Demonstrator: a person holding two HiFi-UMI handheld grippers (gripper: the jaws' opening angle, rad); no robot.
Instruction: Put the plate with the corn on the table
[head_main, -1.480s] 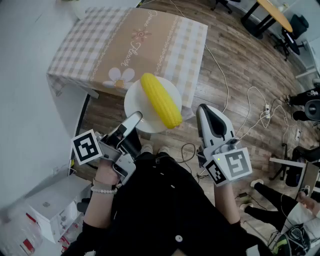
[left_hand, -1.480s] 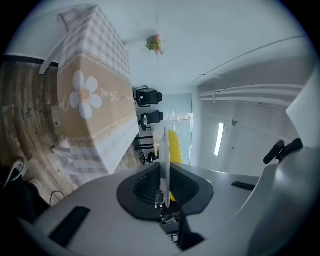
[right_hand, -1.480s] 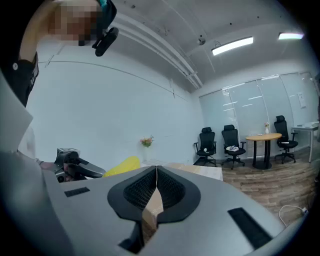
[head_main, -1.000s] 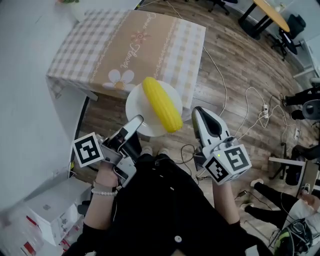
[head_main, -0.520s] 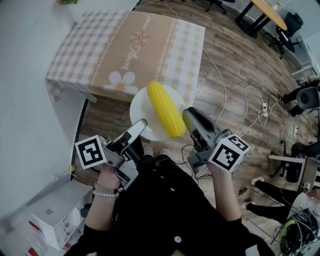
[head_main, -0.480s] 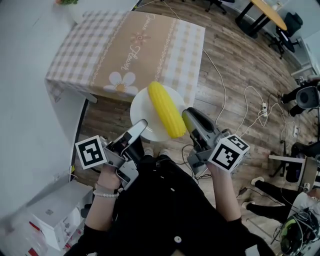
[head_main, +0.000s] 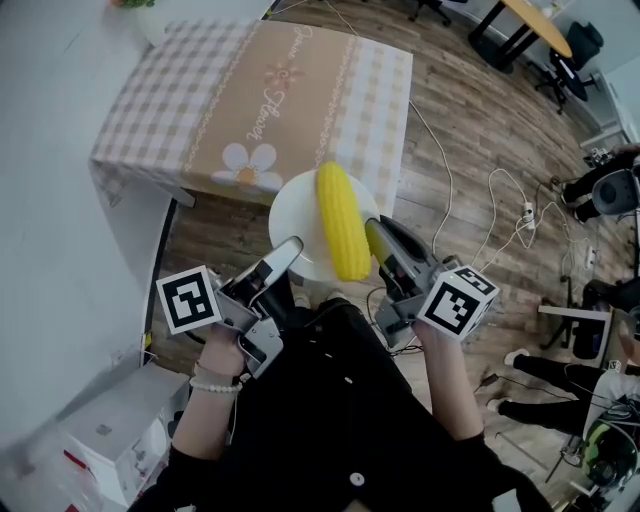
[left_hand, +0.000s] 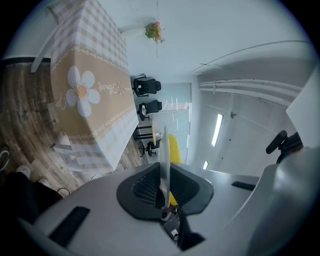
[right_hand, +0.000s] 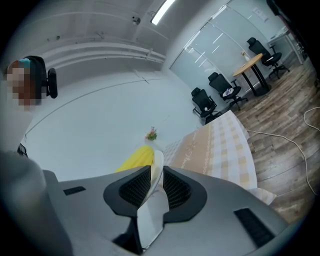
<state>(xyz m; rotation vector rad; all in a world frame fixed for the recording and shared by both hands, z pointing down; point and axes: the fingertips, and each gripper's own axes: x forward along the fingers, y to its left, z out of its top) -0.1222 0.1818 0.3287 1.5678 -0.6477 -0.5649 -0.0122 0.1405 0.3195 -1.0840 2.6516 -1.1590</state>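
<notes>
A white plate (head_main: 298, 216) carrying a yellow corn cob (head_main: 341, 221) is held in the air just short of the table's near edge. My left gripper (head_main: 291, 246) is shut on the plate's near-left rim. My right gripper (head_main: 373, 231) is shut on its near-right rim. In the left gripper view the plate's edge (left_hand: 164, 160) runs between the jaws with the corn (left_hand: 175, 150) behind it. The right gripper view shows the plate rim (right_hand: 157, 172) pinched between the pads and the corn (right_hand: 136, 159) to its left. The table (head_main: 200, 90) has a checked cloth with a beige daisy-print runner.
Wooden floor lies around the table, with white cables (head_main: 510, 215) trailing at the right. A white box (head_main: 90, 440) sits at the lower left. Office chairs and a desk (head_main: 545, 30) stand at the far right. A small plant (right_hand: 151, 134) sits at the table's far end.
The right gripper moved in from the right and closed on the plate's rim. The plate with the corn has shifted slightly right and toward the table; the corn turned more upright.
</notes>
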